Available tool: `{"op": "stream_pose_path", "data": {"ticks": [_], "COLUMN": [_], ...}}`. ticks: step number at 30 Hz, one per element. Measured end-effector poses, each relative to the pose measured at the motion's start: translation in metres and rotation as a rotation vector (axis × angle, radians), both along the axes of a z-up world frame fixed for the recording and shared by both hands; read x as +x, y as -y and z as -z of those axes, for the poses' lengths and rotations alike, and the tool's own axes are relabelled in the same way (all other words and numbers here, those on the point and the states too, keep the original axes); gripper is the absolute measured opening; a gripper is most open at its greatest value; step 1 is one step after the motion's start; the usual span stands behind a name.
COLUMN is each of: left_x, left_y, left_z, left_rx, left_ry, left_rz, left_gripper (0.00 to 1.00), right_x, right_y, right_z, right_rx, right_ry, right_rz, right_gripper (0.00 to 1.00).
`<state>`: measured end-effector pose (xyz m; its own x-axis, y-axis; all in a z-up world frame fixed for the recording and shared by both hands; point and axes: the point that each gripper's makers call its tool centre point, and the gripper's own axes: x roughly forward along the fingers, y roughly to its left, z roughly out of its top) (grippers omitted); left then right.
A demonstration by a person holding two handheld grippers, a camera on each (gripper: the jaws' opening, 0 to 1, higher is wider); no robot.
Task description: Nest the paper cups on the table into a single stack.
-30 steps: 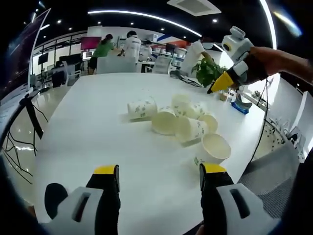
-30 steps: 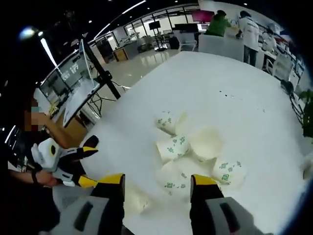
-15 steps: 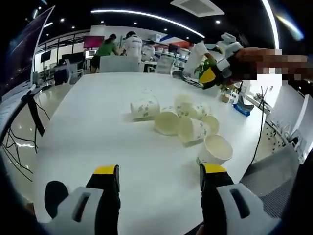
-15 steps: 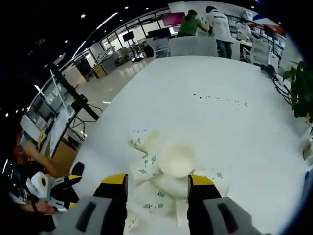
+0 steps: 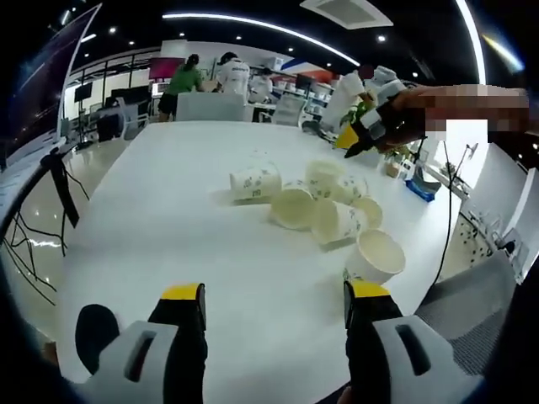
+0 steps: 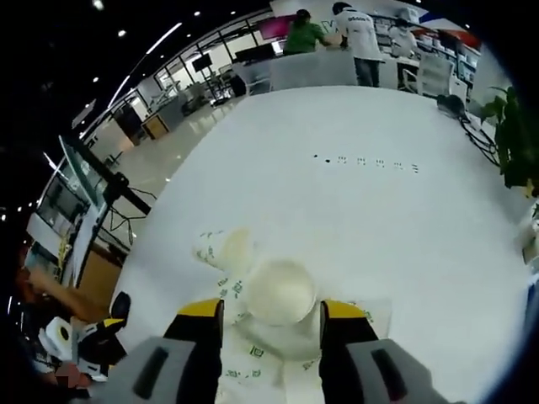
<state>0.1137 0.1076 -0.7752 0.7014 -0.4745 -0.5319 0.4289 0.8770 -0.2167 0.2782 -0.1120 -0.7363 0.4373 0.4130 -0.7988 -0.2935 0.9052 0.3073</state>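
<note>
Several white paper cups with green print lie in a loose cluster on the white table (image 5: 152,219). One cup (image 5: 255,181) lies on its side at the cluster's left; another cup (image 5: 376,255) stands nearest with its mouth up. My left gripper (image 5: 274,295) is open and empty, well short of the cups. My right gripper (image 5: 358,139), held in a hand, hovers above the cluster's far side. In the right gripper view, my right gripper (image 6: 272,311) is open, its jaws on either side of an open-mouthed cup (image 6: 280,286), not closed on it. A tipped cup (image 6: 221,250) lies just beyond.
The table (image 6: 379,202) stretches far beyond the cups, with a row of small dark marks (image 6: 366,162). People (image 5: 206,80) stand at desks past its far end. A potted plant (image 6: 509,135) stands at the right edge. A tripod (image 5: 55,189) stands left of the table.
My right gripper has come lower and closer over the cluster, so the open-mouthed cup now sits between its jaws. My left gripper has hardly moved. The cups lie as before.
</note>
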Motion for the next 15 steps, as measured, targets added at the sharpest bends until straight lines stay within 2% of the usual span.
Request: {"op": "stream_pose_path", "data": {"ticks": [3, 9, 15], "left_x": [-0.001, -0.002, -0.002], "left_y": [0.0, -0.002, -0.003], "left_z": [-0.002, -0.003, -0.001], "left_rx": [-0.002, -0.004, -0.007], "left_ry": [-0.001, -0.006, -0.013], "left_rz": [-0.004, -0.015, -0.02], "left_gripper": [0.65, 0.65, 0.65], "right_x": [0.003, 0.013, 0.028], "right_y": [0.002, 0.005, 0.008], "right_z": [0.011, 0.02, 0.044], "right_rx": [-0.04, -0.082, -0.127], "right_ry": [-0.007, 0.013, -0.001], "right_rz": [-0.02, -0.025, -0.07], "right_gripper": [0.43, 0.42, 0.41]}}
